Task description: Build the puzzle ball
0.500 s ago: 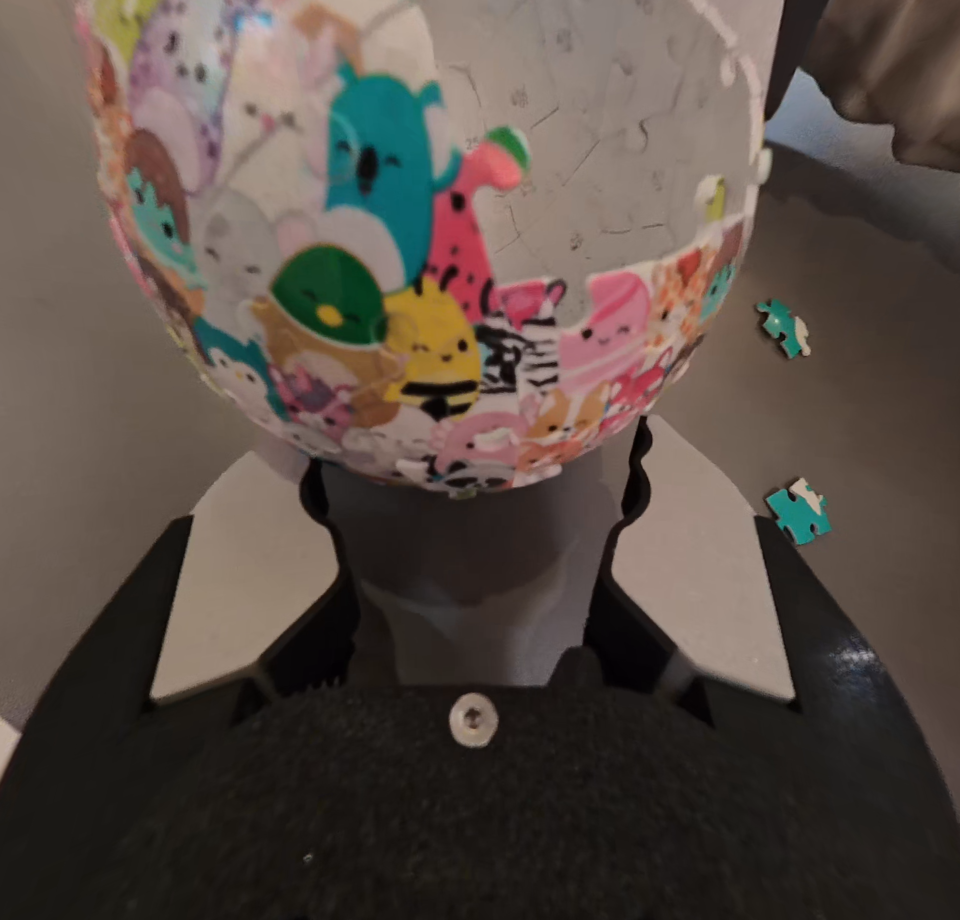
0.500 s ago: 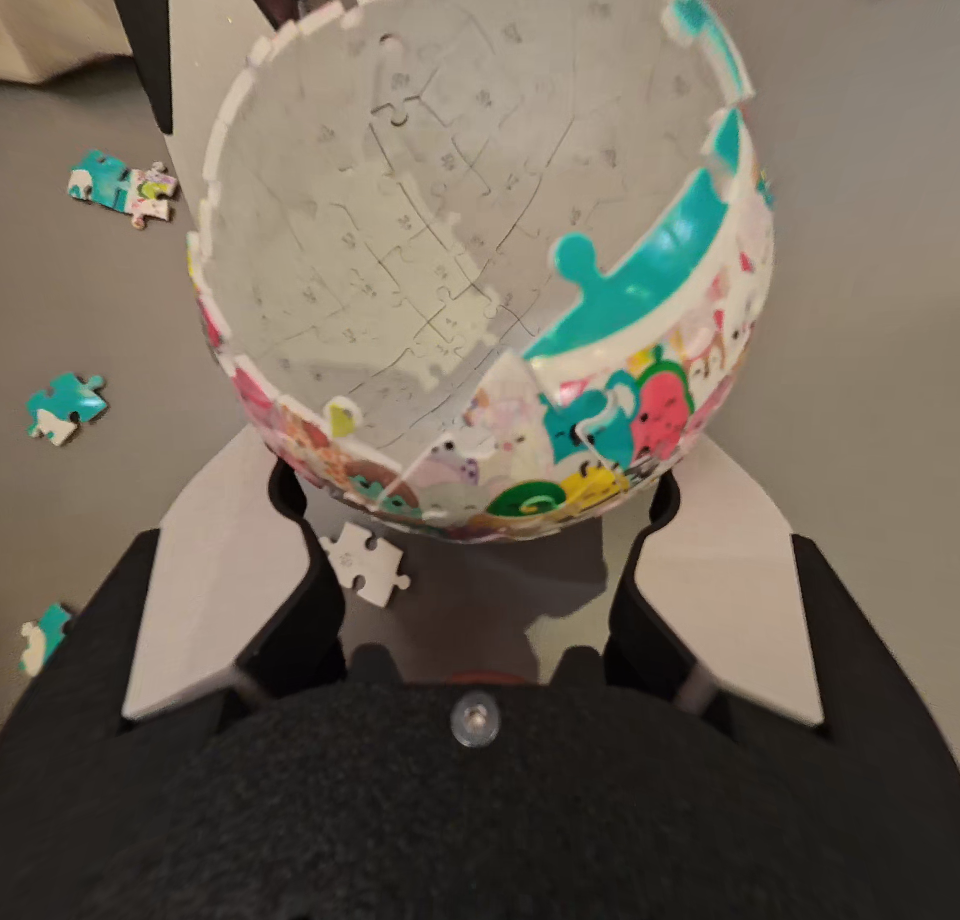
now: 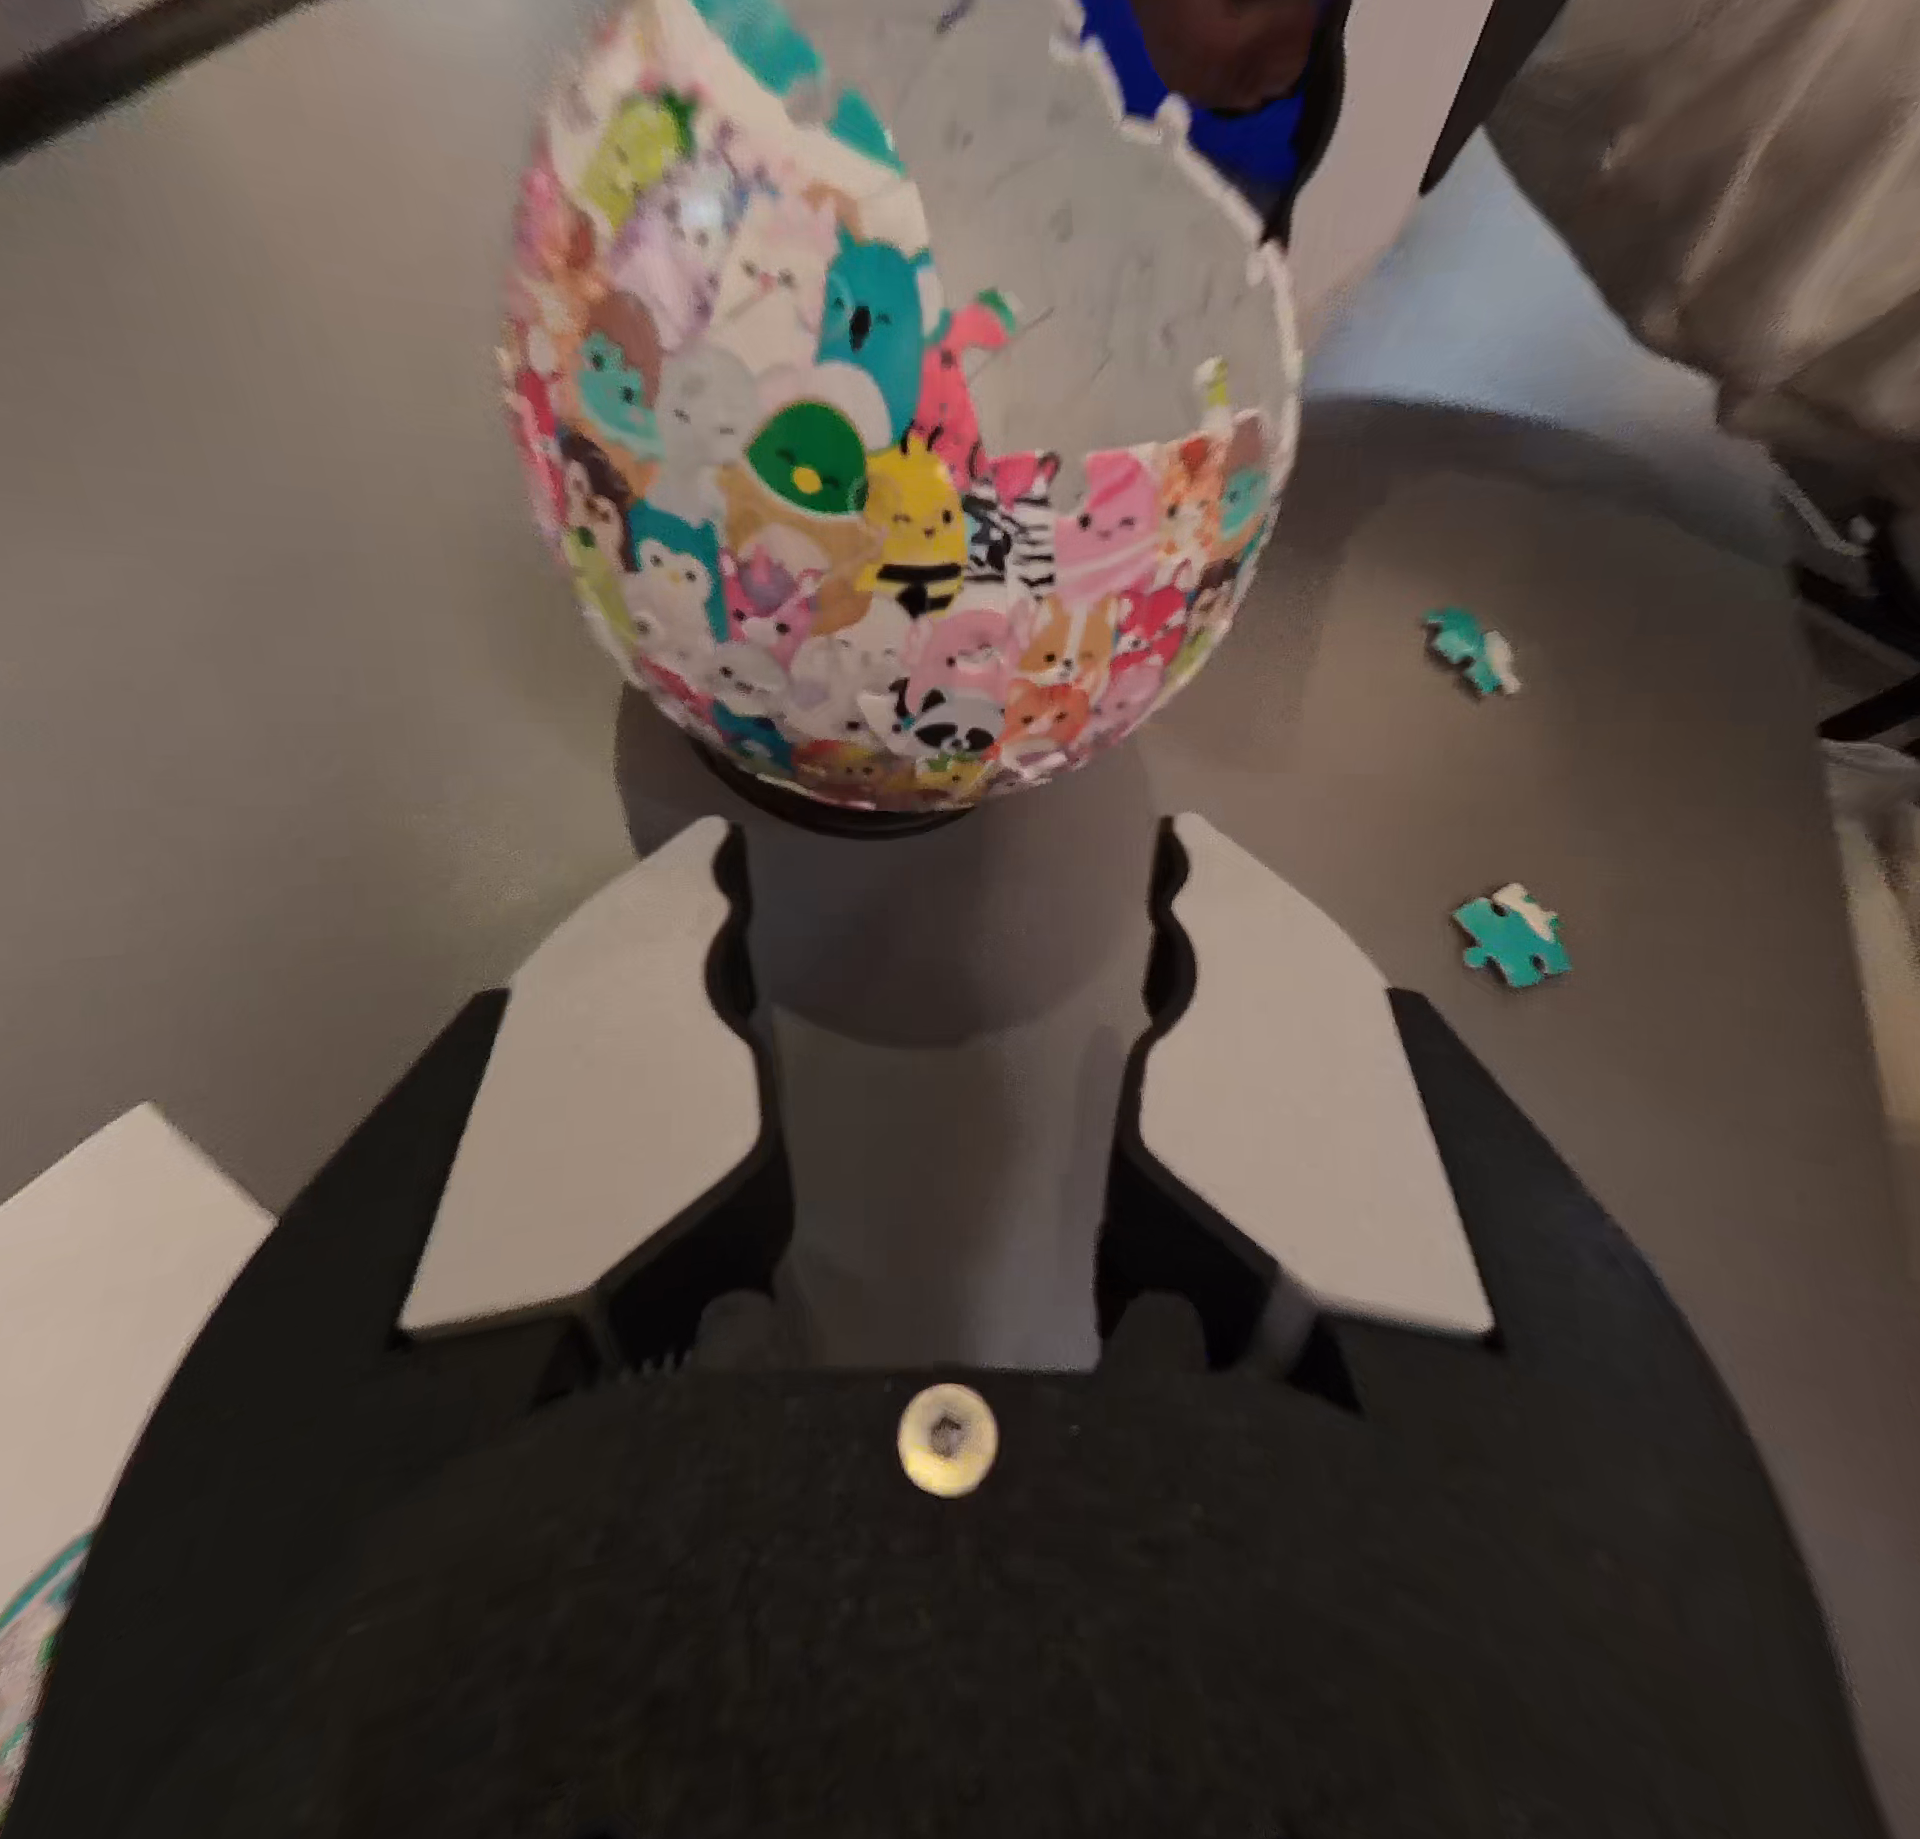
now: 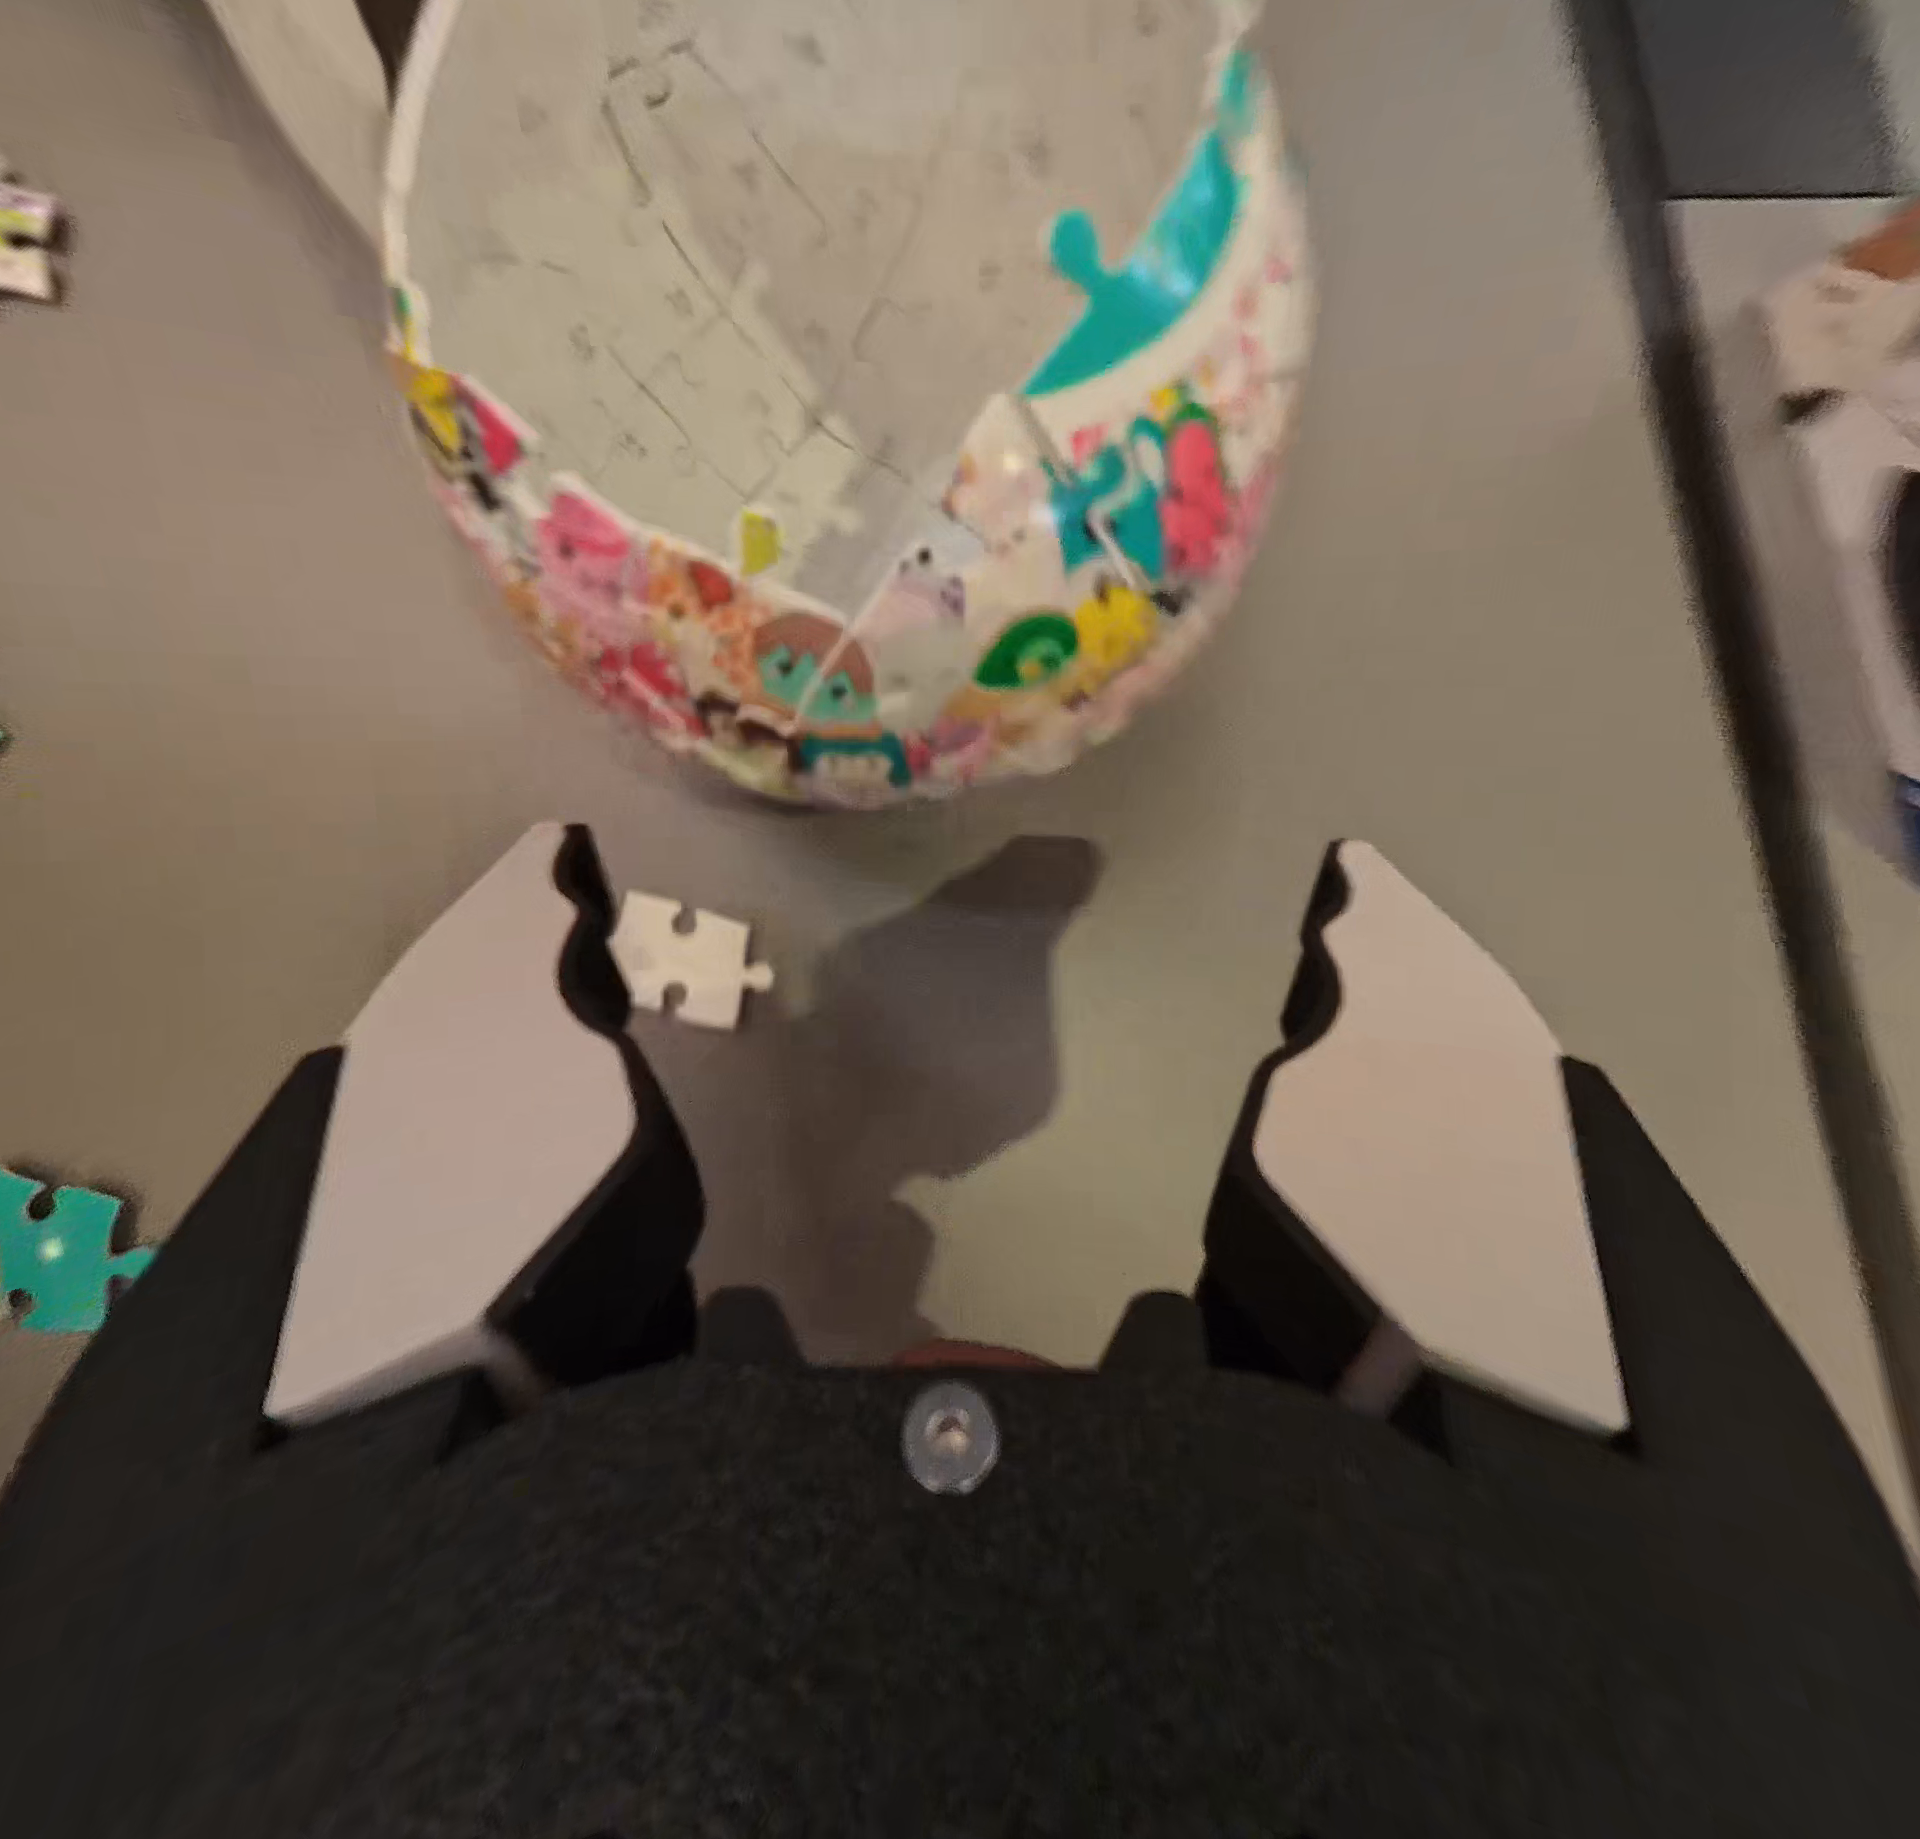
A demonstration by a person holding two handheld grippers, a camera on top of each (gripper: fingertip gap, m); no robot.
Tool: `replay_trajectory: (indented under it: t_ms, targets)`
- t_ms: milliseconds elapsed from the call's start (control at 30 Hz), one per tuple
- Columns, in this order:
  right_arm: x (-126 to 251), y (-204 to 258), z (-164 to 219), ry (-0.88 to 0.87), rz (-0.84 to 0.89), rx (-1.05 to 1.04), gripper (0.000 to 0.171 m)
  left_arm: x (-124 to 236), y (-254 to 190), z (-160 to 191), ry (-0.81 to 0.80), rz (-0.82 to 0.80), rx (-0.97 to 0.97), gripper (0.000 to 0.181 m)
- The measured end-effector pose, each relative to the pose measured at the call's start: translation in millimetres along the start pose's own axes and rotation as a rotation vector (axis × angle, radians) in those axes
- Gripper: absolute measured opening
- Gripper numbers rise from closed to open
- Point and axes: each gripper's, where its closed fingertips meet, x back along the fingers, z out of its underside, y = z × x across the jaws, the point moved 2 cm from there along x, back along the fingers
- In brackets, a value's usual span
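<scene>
Two empty grippers, one half-built, cartoon-printed plastic puzzle ball (image 3: 894, 501) resting on the grey worktop (image 4: 1455, 750).
Left gripper (image 3: 948, 854) and right gripper (image 4: 951, 880) both spread; likely next, the white face-down piece (image 4: 688, 963) needs pinching.

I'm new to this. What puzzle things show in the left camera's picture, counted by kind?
Colourful, partly built cartoon-animal puzzle ball: 1
Loose teal jigsaw pieces: 2
Total: 3
</scene>
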Motion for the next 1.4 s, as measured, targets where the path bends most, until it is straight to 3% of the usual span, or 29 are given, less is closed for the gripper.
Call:
replay_trajectory:
  t_ms: [100,200,233,300,400,900,1400]
  targets:
    - [53,7,-22,-0.078,0.145,-0.083,0.078,29,1,-13,-0.122,0.046,0.038,0.05]
    - [76,47,-90,-0.289,-0.006,-0.27,0.087,45,6,-27,-0.257,0.05,0.084,0.032]
    - [76,58,-112,-0.325,-0.092,-0.321,0.095,46,7,-29,-0.28,0.049,0.094,0.023]
    - [63,66,-139,-0.349,-0.238,-0.449,0.096,51,7,-35,-0.326,0.038,0.087,0.002]
    - [30,63,-136,-0.166,-0.383,-0.622,0.116,55,7,-39,-0.349,0.015,0.073,0.0]
    - [-2,67,-156,-0.007,-0.527,-0.86,0.132,23,4,-31,-0.259,-0.023,0.086,0.0]
    - [-17,69,-157,-0.023,-0.652,-0.953,0.121,21,-1,-31,-0.25,-0.022,0.064,0.0]
